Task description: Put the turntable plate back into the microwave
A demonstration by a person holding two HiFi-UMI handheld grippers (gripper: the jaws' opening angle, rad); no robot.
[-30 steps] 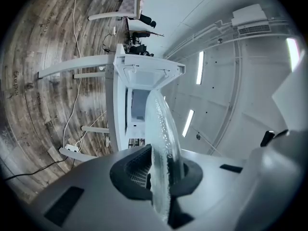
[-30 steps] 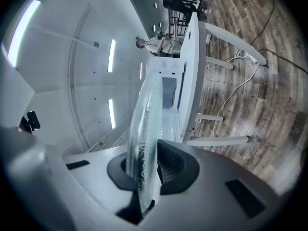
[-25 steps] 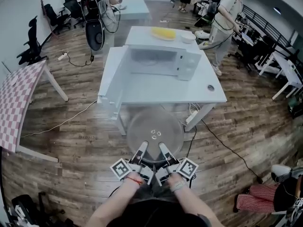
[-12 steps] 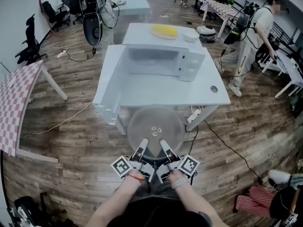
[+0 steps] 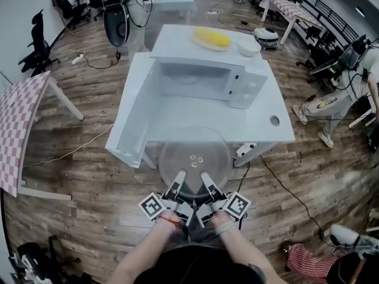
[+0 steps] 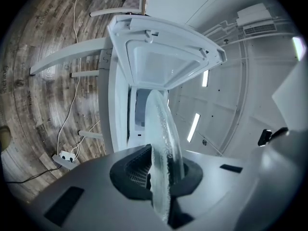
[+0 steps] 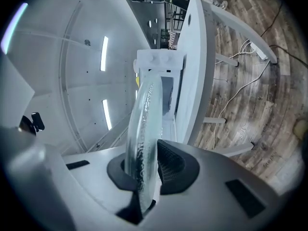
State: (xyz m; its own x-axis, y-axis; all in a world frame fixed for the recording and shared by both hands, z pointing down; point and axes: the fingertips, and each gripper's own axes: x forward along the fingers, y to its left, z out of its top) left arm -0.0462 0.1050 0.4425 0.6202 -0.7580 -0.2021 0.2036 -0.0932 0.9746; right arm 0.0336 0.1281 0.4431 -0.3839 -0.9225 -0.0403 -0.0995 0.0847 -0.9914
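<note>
glass plate clamped in both tools, short of the open microwave

the left tool (image 5: 177, 182) and right tool (image 5: 207, 182) sit side by side, each closed tight on the near rim of the glass turntable plate (image 5: 194, 158). the pads hide that rim. the plate's far edge overlaps the bench (image 5: 266, 123) front. the microwave (image 5: 204, 76) door (image 5: 131, 114) is swung wide to the left. the cavity floor is hard to make out. a stretch of bench top lies between plate and cavity.

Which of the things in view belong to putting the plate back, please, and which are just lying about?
Belongs to the job: turntable plate, clamped at its near edge by the left gripper and right gripper; microwave, door open.
Just lying about: yellow item, white bowl, power strip, checkered table.
</note>
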